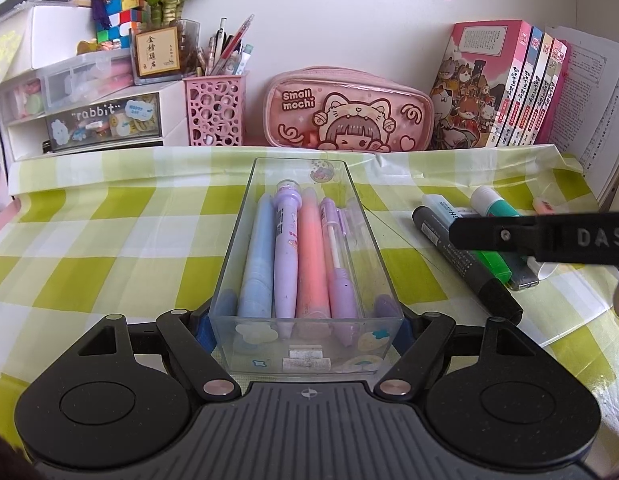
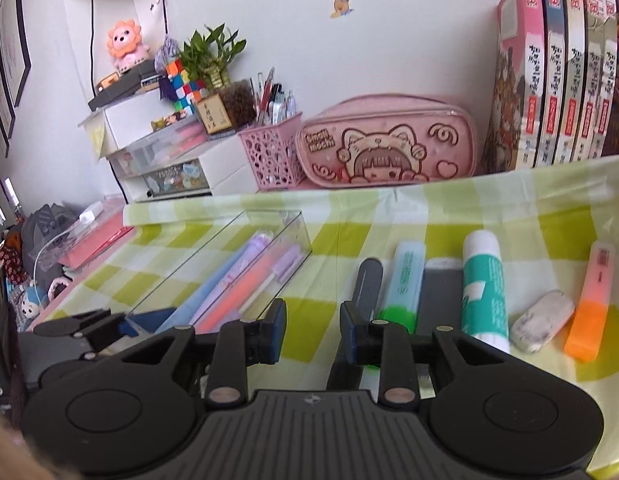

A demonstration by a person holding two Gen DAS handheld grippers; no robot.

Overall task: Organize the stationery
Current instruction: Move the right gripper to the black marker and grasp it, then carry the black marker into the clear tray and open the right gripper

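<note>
A clear plastic tray [image 1: 233, 240] holds several pastel pens and highlighters [image 1: 285, 256]. My left gripper [image 1: 305, 328] is shut on the tray's near end, blue pads against both side walls. The tray also shows in the right wrist view [image 2: 293, 224]. My right gripper [image 2: 313, 332] is open and empty, low over the cloth just right of the tray. Ahead of it lie a black marker [image 2: 367, 280], a green highlighter [image 2: 401, 280], a grey eraser block [image 2: 441, 292], a glue stick [image 2: 483, 284], a white eraser [image 2: 543, 320] and an orange highlighter [image 2: 591, 304].
A green-checked cloth [image 1: 109, 240] covers the desk. Along the back wall stand a pink pencil case [image 1: 345, 108], a pink pen basket [image 1: 215, 110], a drawer unit [image 1: 89, 120] and books [image 1: 509, 84]. The right gripper's finger [image 1: 541, 236] crosses above the loose items.
</note>
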